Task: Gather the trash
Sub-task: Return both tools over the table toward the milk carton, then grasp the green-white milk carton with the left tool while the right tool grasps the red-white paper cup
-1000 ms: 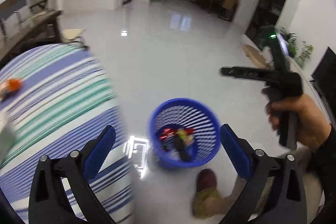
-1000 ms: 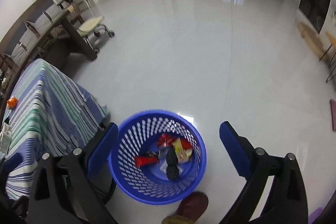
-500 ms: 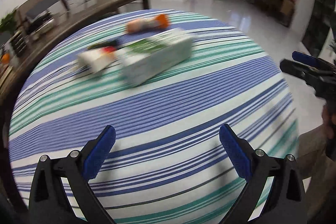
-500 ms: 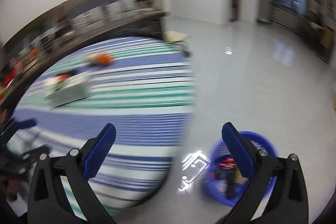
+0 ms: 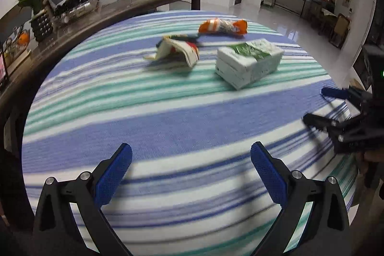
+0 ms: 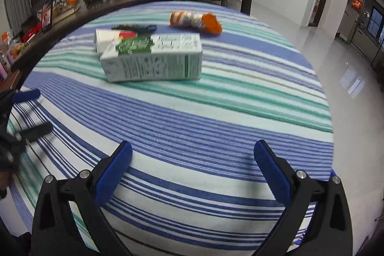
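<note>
Two grippers, left (image 5: 190, 169) and right (image 6: 193, 168), hover over the striped cloth (image 6: 192, 112), jaws wide, empty. Carton (image 6: 153, 56), white wrapper (image 5: 176, 50) and orange wrapper (image 6: 195, 20) lie mid-table.

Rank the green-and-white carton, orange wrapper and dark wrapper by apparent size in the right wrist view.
1. green-and-white carton, clearly largest, though nearest the camera.
2. orange wrapper.
3. dark wrapper, partly hidden, so unsure.

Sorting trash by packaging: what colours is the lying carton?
White with green print; the carton shows best in the right wrist view.
</note>
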### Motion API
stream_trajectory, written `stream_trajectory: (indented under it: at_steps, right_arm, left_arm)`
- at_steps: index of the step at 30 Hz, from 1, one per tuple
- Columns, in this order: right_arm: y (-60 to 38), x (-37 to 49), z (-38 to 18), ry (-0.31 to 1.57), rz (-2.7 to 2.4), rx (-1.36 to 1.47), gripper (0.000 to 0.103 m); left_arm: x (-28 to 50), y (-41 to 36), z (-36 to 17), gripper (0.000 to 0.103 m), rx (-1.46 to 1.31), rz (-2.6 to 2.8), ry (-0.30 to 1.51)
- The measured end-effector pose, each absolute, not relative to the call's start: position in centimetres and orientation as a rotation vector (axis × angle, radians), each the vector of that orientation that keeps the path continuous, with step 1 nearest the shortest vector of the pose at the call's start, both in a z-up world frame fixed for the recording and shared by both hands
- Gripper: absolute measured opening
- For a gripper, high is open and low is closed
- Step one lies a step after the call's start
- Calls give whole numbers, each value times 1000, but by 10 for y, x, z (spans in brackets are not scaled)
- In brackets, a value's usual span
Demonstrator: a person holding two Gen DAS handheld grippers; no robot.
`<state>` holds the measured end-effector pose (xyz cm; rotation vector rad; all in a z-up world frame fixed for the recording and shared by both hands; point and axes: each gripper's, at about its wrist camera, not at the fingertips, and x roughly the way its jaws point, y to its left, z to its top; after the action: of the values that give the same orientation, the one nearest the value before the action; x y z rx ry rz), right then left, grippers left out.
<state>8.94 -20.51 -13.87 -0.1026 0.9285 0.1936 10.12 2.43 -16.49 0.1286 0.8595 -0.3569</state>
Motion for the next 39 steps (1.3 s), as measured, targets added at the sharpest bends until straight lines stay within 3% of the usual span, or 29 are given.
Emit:
stream_trajectory:
  at_steps: [10, 19, 20, 21, 24, 25, 34, 39]
  right_arm:
    - [-215, 80, -141, 944, 203, -64, 98]
    - [-225, 53, -126, 909, 228, 19, 98]
    - [-227, 49, -124, 904, 229, 20, 98]
    - [-230, 45, -121, 898, 227, 22, 98]
    - [-239, 38, -115, 881, 215, 27, 98]
    - [-243, 37, -112, 875, 209, 31, 98]
    - [-260, 43, -114, 866, 173, 79, 98]
    - [-233, 69, -112, 884, 231, 85, 98]
  left_arm:
    - [144, -41, -124, 98, 337, -592, 758]
    - [186, -123, -158, 98, 621, -669, 808]
    - [187, -125, -160, 94, 628, -679, 808]
    - [187, -126, -161, 79, 621, -694, 810]
    - [184, -122, -156, 53, 582, -633, 780]
    - [181, -115, -152, 50, 528, -630, 790]
    - [90, -16, -136, 49, 232, -487, 808]
    - [78, 48, -134, 49, 149, -270, 785]
